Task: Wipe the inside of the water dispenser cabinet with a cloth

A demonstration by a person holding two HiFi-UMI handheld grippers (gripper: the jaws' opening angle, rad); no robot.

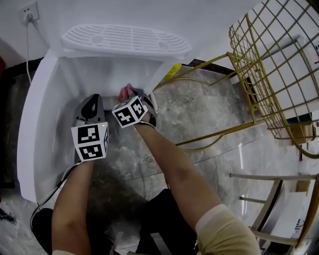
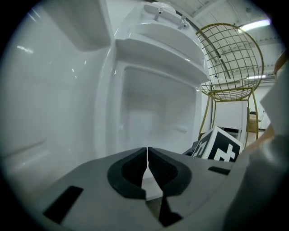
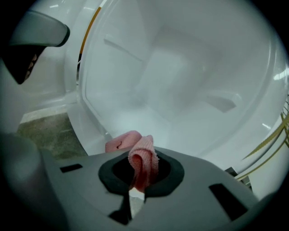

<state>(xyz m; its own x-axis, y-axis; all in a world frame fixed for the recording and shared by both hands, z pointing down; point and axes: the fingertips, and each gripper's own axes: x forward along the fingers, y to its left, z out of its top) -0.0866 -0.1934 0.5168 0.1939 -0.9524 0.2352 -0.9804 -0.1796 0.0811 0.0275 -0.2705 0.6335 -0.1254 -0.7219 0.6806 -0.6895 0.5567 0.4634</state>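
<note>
A white water dispenser (image 1: 124, 40) stands on the floor with its lower cabinet (image 3: 180, 81) open toward me. My right gripper (image 3: 142, 169) is shut on a pink cloth (image 3: 141, 155), held at the cabinet's mouth; a fold of the cloth hangs over the front lip. In the head view the cloth (image 1: 124, 92) shows just beyond the right gripper (image 1: 135, 102). My left gripper (image 2: 147, 168) is shut with nothing between its jaws, and it (image 1: 92, 107) hovers beside the right one, in front of the cabinet opening (image 2: 153, 113).
The open cabinet door (image 1: 35, 124) stands at the left. A gold wire chair (image 1: 271, 69) is at the right, its legs (image 1: 214, 137) reaching close to the dispenser. A wall socket with a cable (image 1: 29, 15) is at the back left. Marble floor (image 1: 199, 114) lies below.
</note>
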